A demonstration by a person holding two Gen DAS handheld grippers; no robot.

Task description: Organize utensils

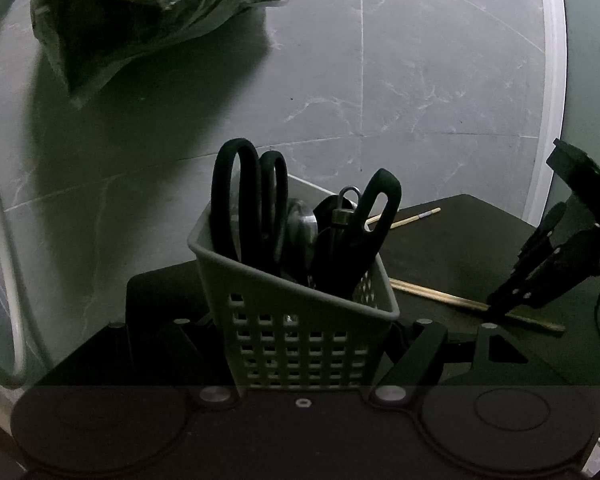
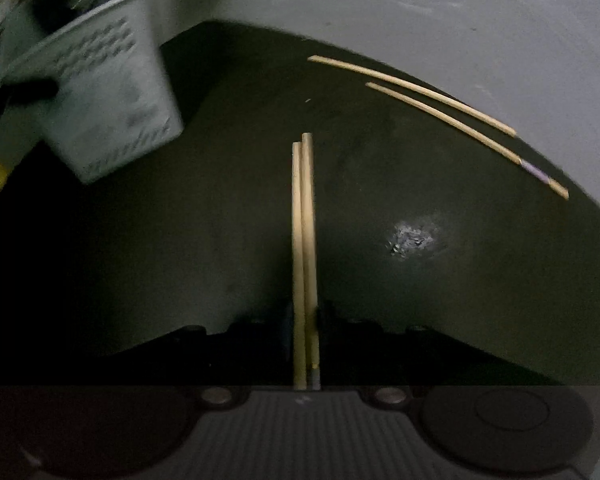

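A dark tabletop carried everything, with grey marbled floor tiles beyond its edge and a crumpled plastic bag lying on them. On the tabletop stood a grey perforated utensil basket, tilted a little and gripped low on its sides by the left hand-held gripper — its jaws pressed against the basket's walls. Inside the basket stood black-handled scissors, another black handle with a long slot, a metal piece with a ring on top and what looked like spoon bowls, too dark to tell apart.

To the right of the basket, the right hand-held gripper pointed steeply down at the tabletop, its jaws drawn narrow around a pair of pale wooden chopsticks. The two sticks lay side by side between the pads, touching each other, and ran straight forward from the fingers along the tabletop. Well apart from them, near the tabletop's far edge, a second pair of chopsticks lay loose — roughly parallel, one with a purple band near its end.
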